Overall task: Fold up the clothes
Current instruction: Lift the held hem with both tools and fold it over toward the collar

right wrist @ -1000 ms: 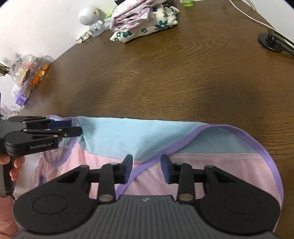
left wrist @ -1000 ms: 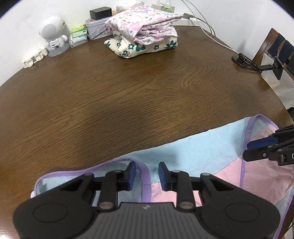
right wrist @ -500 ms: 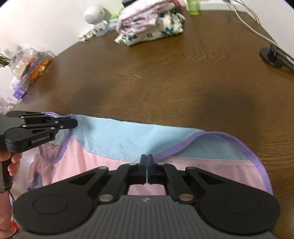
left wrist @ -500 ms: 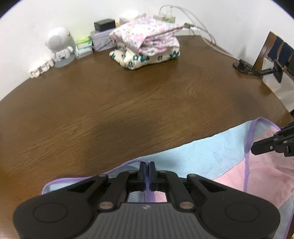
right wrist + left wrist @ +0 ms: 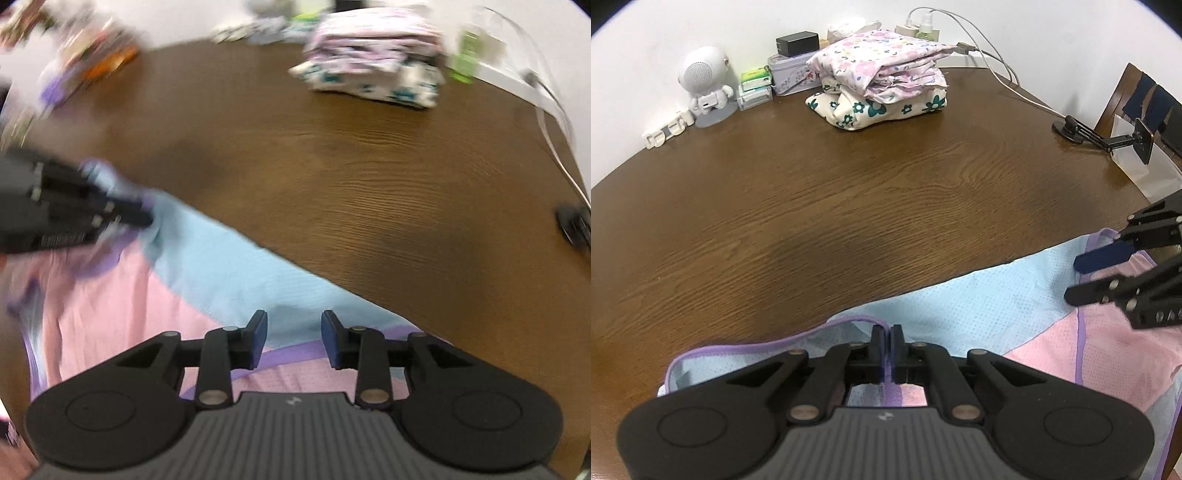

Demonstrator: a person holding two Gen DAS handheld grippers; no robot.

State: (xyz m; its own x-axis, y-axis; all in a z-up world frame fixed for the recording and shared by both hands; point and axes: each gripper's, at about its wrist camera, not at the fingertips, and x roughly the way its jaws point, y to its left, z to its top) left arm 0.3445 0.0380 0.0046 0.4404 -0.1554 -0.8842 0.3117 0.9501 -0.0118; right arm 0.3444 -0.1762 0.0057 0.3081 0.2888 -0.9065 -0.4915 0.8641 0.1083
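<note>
Glossy wood table, seemingly mesh garment

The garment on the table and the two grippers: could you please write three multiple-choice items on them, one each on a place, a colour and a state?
1. Where does the folded stack sit?
A. At the far side of the table, near the wall
B. On the chair
C. Under the garment

2. What colour is the garment's trim?
A. Green
B. Purple
C. Black

3. How do the grippers stand?
A. Both open
B. Left open, right shut
C. Left shut on the trim, right open

Answers:
1. A, since the stack lies at the far edge of the table beside the speaker.
2. B, a purple band edges the garment.
3. C, the left gripper pinches the trim, while the right gripper shows a wide gap.
</note>
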